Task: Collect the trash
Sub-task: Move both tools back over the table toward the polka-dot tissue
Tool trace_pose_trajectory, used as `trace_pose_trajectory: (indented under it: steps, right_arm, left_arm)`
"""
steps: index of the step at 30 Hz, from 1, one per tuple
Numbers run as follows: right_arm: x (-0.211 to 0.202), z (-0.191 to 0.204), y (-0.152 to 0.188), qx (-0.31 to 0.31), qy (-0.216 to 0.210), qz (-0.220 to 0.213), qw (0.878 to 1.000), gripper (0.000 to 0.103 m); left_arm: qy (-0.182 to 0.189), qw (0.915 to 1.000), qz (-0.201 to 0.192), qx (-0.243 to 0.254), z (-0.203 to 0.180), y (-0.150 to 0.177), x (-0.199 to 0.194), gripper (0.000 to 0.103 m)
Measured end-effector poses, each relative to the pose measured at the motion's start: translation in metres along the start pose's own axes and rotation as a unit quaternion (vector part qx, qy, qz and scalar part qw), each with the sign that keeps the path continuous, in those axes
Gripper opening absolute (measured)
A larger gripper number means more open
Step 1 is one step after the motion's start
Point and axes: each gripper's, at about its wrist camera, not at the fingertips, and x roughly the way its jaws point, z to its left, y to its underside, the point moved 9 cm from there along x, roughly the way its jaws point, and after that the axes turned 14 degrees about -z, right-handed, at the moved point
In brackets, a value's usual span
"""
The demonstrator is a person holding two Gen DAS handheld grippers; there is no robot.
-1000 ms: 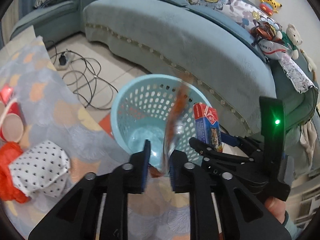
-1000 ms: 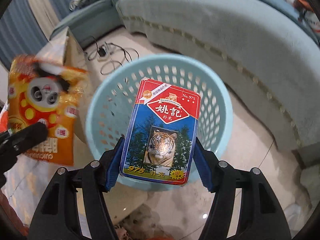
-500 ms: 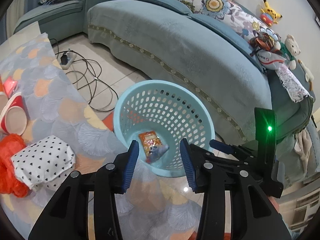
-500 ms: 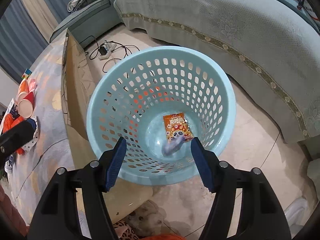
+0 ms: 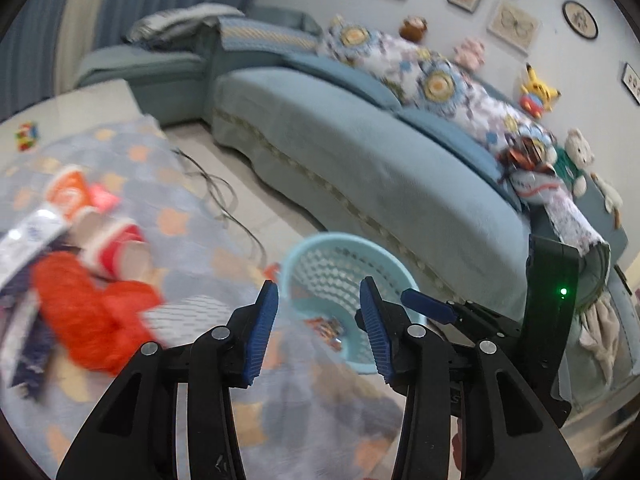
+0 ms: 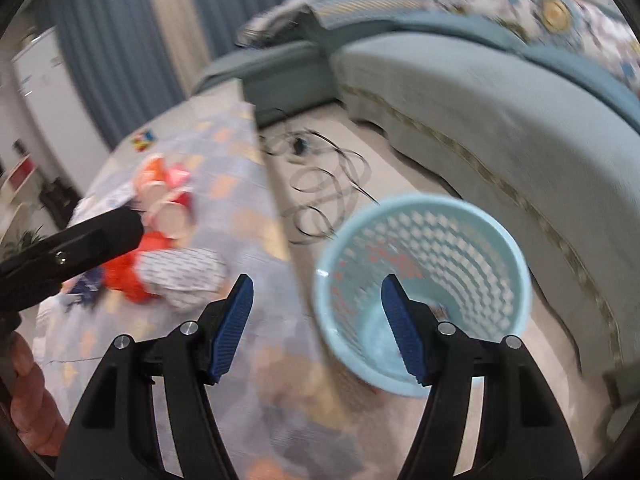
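My left gripper point(image 5: 316, 328) part open, jaws just widened, empty; right gripper point(image 6: 316, 328) wide, empty; wrapper point(image 5: 326, 326) in basket point(image 6: 516, 264)

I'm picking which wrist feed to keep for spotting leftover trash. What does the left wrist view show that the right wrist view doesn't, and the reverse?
Only the left wrist view shows the framed pictures on the wall, the plush toys on the sofa back and the right gripper's side with its green light.

Only the right wrist view shows the white cabinet by the curtains and the person's hand under the left gripper's black body.

Both show the blue basket, the sofa, the floor cables and the red cups on the patterned cloth.
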Motion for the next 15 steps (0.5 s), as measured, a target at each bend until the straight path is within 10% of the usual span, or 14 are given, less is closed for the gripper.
trace_pose_trajectory:
  steps: [10, 15]
  right_arm:
    - [0.035, 0.088, 0.013, -0.063, -0.055, 0.013, 0.996, 0.063]
    - [0.058, 0.105, 0.031, -0.088, -0.056, 0.032, 0.994, 0.063]
  left_arm:
    - [-0.106, 0.9920, -0.046, -0.050, 0.135, -0.010, -0.086, 0.042]
    - [-0.155, 0.9862, -0.038, -0.046, 0.197, 0.007, -0.098, 0.058]
